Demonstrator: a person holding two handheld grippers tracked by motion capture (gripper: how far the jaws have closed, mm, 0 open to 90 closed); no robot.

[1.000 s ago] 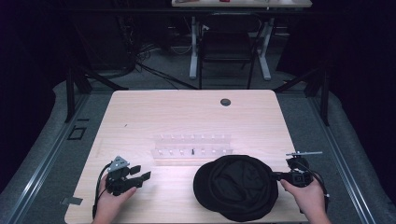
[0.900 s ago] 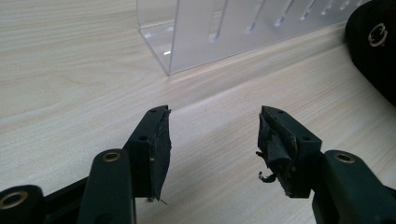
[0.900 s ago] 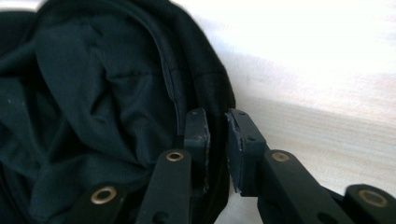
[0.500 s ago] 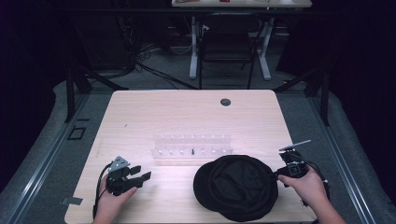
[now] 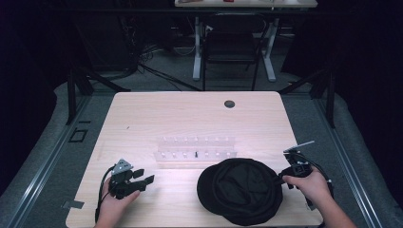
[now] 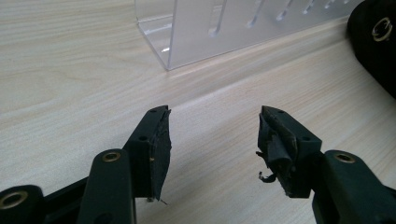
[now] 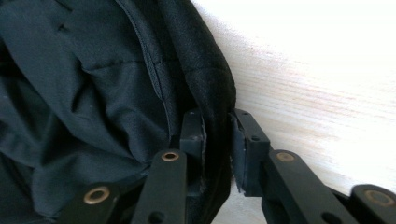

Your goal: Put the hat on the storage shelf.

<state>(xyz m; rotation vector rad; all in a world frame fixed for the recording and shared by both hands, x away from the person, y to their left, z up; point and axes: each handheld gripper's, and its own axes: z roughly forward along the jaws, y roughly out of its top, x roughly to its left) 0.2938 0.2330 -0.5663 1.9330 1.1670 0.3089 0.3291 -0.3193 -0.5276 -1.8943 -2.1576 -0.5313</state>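
A black cap [image 5: 239, 190] is seen lying on the near right part of the light wooden table [image 5: 190, 114], inside up: the hollow lining with its stitched seams and loose folds is turned towards the camera. In the right gripper view the fabric [image 7: 93, 93] appears matt and creased, with a thicker doubled rim running down to the jaws. In the left gripper view a small round metallic emblem is noted on the cap [image 6: 373, 37] at the right edge.

The right gripper [image 5: 281, 178] is held at the cap's right edge by the right hand [image 5: 311, 185], which comes in from the bottom right. Its jaws are clamped on the rim, one inside the cap and one outside, as seen at the right gripper [image 7: 217, 140] in its own view.

The left gripper [image 5: 142, 176] is held low over the near left of the table by the left hand [image 5: 116, 202], pointing right towards the cap and well apart from it. Its jaws stand spread with bare table between them; at the left gripper [image 6: 212, 135] nothing is held. Worn padding is noted on both jaws.

A clear acrylic rack [image 5: 196, 148] stands just beyond the cap, near the table's middle.
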